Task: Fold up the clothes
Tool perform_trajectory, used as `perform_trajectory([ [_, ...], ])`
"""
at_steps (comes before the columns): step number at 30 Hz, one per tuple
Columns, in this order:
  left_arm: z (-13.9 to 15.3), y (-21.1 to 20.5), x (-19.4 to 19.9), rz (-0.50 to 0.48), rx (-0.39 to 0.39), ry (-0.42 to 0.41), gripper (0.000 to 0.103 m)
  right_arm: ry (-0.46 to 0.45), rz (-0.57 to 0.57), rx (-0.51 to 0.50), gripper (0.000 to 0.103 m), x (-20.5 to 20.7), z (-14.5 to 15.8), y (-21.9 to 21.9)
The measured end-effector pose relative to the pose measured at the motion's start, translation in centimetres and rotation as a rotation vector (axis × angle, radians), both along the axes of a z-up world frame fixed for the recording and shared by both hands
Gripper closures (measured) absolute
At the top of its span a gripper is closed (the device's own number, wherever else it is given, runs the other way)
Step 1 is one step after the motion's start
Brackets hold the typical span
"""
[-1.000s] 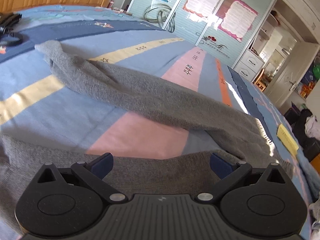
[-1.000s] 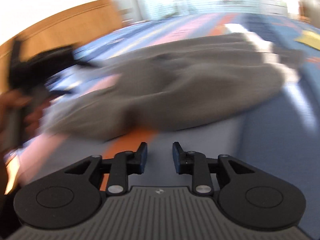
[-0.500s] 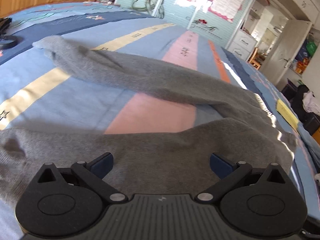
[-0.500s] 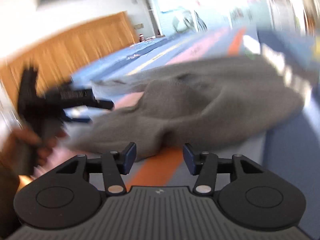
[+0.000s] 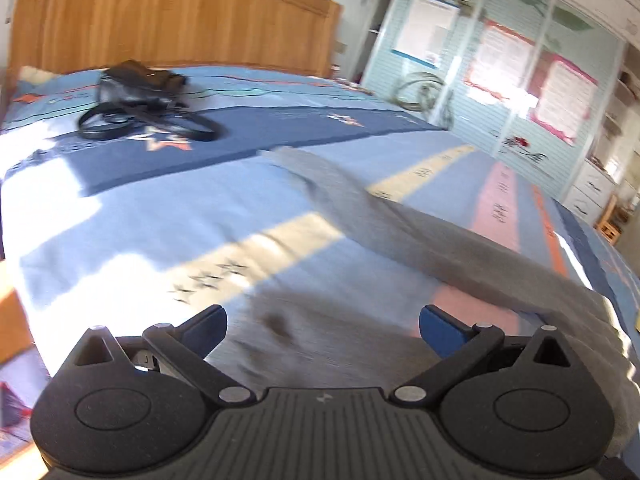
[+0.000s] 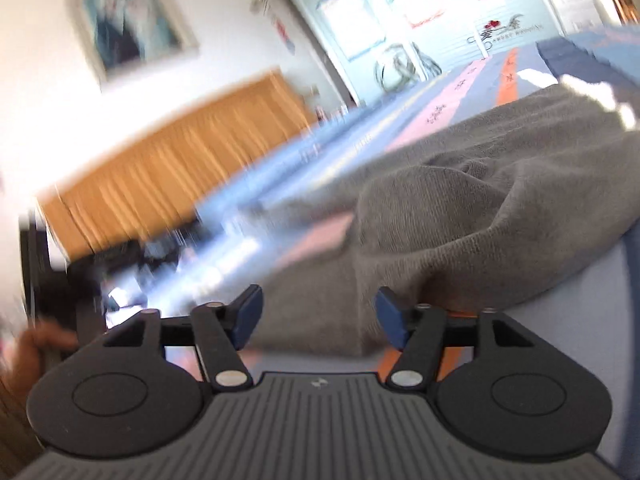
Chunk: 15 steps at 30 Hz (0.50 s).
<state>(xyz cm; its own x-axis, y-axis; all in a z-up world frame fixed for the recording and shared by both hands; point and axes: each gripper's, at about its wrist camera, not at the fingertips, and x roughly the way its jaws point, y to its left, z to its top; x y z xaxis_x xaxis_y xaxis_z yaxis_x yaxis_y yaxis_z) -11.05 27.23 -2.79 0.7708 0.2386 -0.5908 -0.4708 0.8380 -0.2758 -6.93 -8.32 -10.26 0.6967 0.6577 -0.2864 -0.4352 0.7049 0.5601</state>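
A grey knitted sweater (image 5: 432, 240) lies crumpled on the striped blue bedspread (image 5: 168, 216). One sleeve stretches away toward the headboard. My left gripper (image 5: 323, 326) is open wide just above the sweater's near edge, with nothing pinched. In the right wrist view the same sweater (image 6: 472, 208) bulges in thick folds. My right gripper (image 6: 318, 318) hovers at its near hem with the jaws opening. Grey cloth lies below the gap, and the pads do not press on it. The other handheld gripper (image 6: 52, 264) and a hand (image 6: 24, 356) show blurred at the left edge.
A black bag with coiled straps (image 5: 140, 100) rests near the wooden headboard (image 5: 180, 20). Wardrobe doors with posters (image 5: 520, 64) stand beyond the bed's far end. The bed's left edge (image 5: 24, 308) drops away beside my left gripper.
My left gripper swung left, bringing the headboard and black bag into view. My right gripper's jaws widened from nearly shut and tilted up along the sweater's hem.
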Motion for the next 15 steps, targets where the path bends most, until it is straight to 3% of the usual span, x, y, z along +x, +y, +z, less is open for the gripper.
perform_trajectory([
  [2, -0.7, 1.7, -0.7, 0.042, -0.027, 0.047, 0.001, 0.063, 0.008, 0.105, 0.037, 0.6, -1.5, -1.1],
  [5, -1.7, 2.1, -2.0, 0.136, 0.064, 0.102, 0.002, 0.112, 0.011, 0.228, 0.037, 1.6, -2.4, -2.6],
  [8, -2.3, 1.1, -2.9, 0.104, 0.122, 0.135, 0.002, 0.166, 0.014, 0.334, 0.037, 2.5, -3.5, -3.9],
  [12, -3.4, -0.2, -3.4, 0.092, 0.175, 0.162, 0.002, 0.166, 0.036, 0.354, 0.037, 3.0, -3.8, -3.9],
  [15, -4.1, -0.7, -3.2, 0.093, 0.158, 0.15, 0.002, 0.16, 0.047, 0.339, 0.036, 3.0, -3.6, -3.8],
])
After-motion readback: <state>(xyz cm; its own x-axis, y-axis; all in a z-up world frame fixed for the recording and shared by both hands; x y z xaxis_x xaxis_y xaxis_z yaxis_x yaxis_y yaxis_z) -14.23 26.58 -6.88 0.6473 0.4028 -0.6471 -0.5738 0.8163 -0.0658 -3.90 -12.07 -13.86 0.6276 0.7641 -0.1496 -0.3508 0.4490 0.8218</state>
